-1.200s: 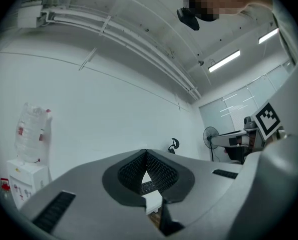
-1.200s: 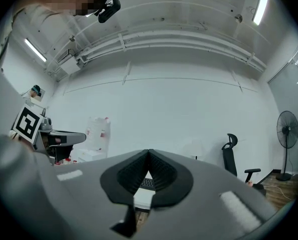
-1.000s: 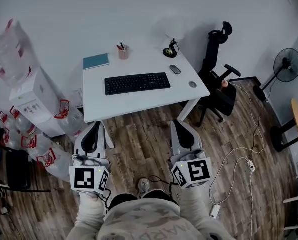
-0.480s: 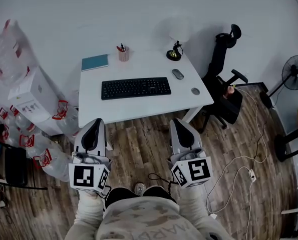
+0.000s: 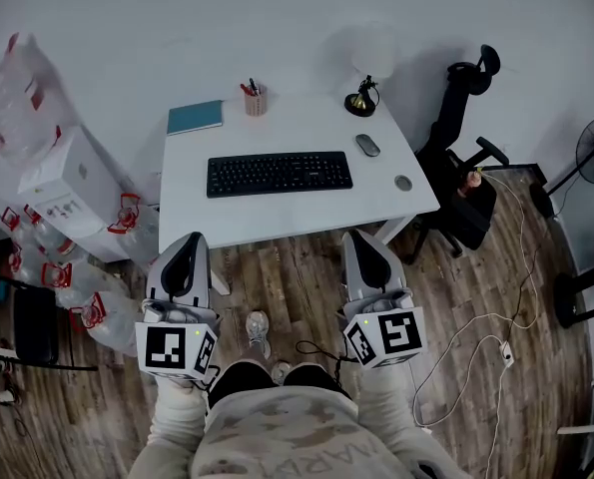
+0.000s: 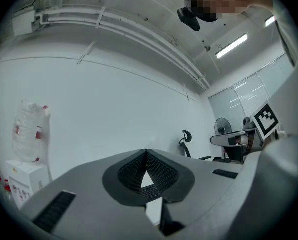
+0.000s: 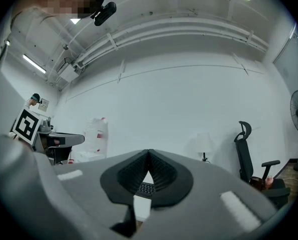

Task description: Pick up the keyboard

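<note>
**Keyboard on desk, both claws pressed together and empty**

The black keyboard (image 5: pixel 280 174) lies flat at the centre of the white desk (image 5: pixel 277 223), its long side parallel to the desk's front edge. The left gripper (image 5: pixel 189 239) and right gripper (image 5: pixel 359 238) are held short of that front edge, clear of the desk. The 2 jaws of each are pressed together with nothing between them. A mouse (image 5: pixel 367 145) lies toward the desk's right end.
</note>
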`<act>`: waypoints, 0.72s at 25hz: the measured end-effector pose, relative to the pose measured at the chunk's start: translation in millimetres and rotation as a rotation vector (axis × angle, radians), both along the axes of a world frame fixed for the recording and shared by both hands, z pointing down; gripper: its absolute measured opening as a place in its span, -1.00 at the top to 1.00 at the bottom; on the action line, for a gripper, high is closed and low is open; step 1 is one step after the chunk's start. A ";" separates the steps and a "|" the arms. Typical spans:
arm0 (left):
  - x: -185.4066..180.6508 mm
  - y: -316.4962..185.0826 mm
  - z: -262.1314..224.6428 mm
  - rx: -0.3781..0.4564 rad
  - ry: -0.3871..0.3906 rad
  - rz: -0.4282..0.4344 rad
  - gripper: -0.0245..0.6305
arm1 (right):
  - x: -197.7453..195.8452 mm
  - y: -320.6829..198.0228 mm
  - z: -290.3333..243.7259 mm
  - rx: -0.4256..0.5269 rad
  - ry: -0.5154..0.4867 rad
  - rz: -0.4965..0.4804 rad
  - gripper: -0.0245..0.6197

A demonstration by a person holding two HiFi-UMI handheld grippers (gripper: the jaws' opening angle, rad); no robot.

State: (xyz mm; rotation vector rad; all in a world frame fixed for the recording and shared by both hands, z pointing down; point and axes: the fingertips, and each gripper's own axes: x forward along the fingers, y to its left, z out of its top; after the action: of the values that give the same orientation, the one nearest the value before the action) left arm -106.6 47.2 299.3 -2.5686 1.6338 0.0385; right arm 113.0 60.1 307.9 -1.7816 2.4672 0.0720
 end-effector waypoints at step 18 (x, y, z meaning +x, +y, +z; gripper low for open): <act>-10.8 -163.8 5.7 -0.013 -0.005 0.030 0.91 | -0.9 -151.8 3.1 -0.014 0.003 0.064 0.89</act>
State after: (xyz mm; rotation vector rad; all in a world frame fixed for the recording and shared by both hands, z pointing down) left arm -117.4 -116.6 305.0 -2.6012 1.5991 0.0235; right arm 112.1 -91.7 311.1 -1.8670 2.4189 0.0626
